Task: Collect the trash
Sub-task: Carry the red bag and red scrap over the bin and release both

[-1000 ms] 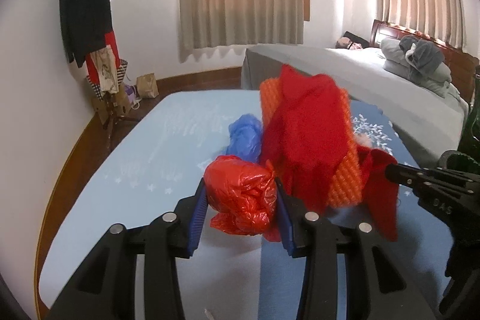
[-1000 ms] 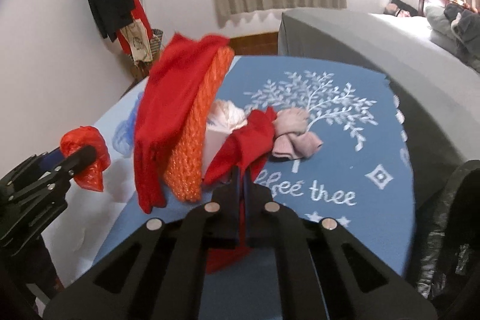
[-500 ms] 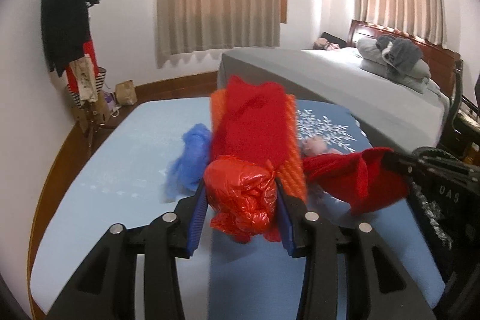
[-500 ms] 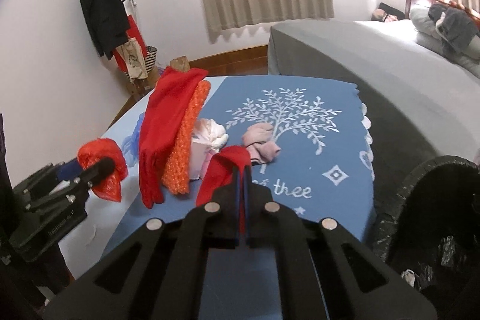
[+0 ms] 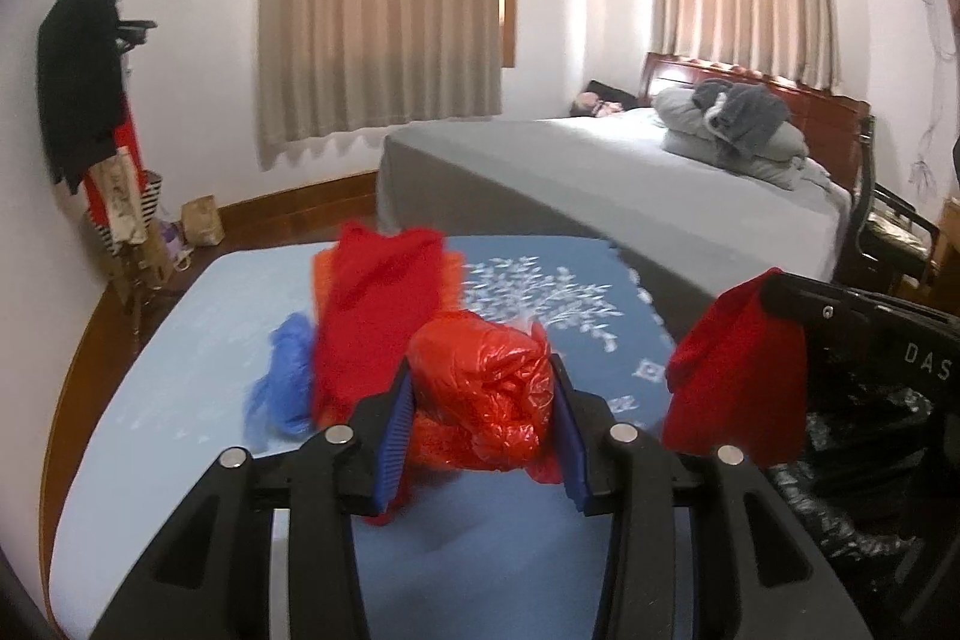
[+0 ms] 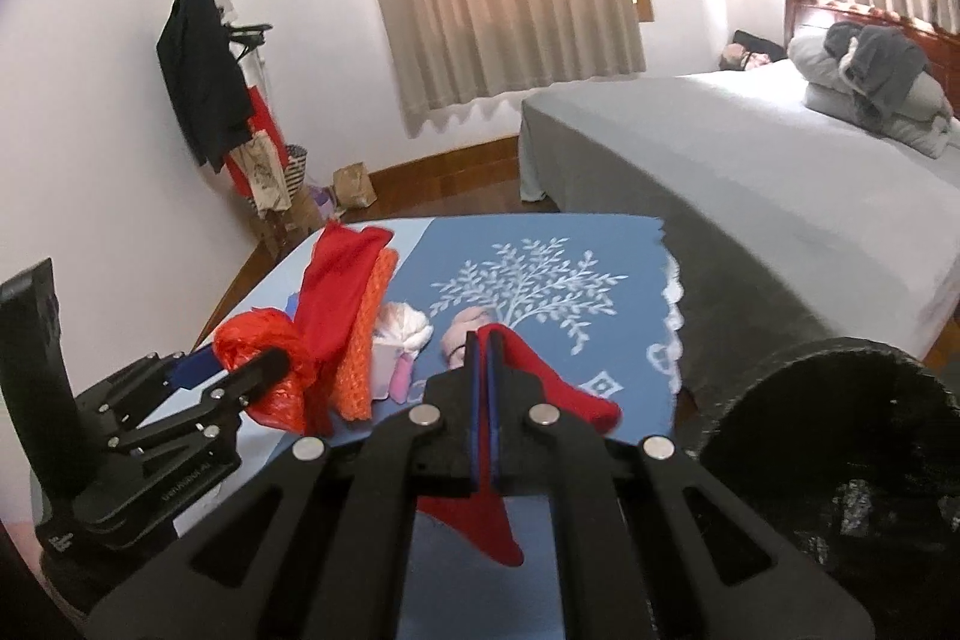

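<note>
With both pieces of trash already lifted off the blue tree-print cloth (image 6: 600,244), what matters is where the black-lined trash bin (image 6: 840,400) sits: lower right, just beside the cloth's edge. Flat red fabric piece (image 6: 558,388) hangs limp from the right gripper (image 6: 483,358), jaws pinched fully together on it, long side drooping down. Right gripper is the nearer one; the bin mouth opens just to its right. Crumpled red plastic bag (image 5: 486,394) is wedged between the blue pads of the left gripper (image 5: 483,394), jaws partway closed and clamped on it. From the left wrist view the bin's black liner (image 5: 864,436) lies past the right gripper, so the left has farther to travel. Likely right drops first. On the cloth: tall red-and-orange mesh bundle (image 6: 354,316), blue plastic bag (image 5: 282,388), white wad (image 6: 402,328).
</note>
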Demonstrator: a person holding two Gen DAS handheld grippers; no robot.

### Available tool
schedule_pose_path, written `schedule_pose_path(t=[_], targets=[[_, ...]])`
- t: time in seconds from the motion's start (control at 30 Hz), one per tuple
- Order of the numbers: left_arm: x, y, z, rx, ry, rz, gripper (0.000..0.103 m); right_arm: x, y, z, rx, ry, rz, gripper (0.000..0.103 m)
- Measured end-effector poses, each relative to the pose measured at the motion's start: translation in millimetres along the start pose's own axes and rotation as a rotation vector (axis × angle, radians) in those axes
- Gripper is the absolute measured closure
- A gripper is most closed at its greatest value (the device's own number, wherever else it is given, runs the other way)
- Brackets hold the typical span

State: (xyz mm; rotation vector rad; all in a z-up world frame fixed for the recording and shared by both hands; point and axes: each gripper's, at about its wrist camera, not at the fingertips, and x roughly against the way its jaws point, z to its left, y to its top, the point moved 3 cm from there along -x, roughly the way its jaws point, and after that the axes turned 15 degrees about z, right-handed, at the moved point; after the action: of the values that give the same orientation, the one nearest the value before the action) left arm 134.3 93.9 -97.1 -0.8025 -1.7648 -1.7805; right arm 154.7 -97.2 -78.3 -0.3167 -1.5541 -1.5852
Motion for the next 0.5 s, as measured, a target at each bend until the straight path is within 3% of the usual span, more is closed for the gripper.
schedule_pose_path(t=[0.5], targets=[[-5.7, 19.2, -99.6, -0.139, -0.166, -0.023, 0.061, 57.4, -20.8, -84.6, -0.115, -0.168, -0.059, 0.101]])
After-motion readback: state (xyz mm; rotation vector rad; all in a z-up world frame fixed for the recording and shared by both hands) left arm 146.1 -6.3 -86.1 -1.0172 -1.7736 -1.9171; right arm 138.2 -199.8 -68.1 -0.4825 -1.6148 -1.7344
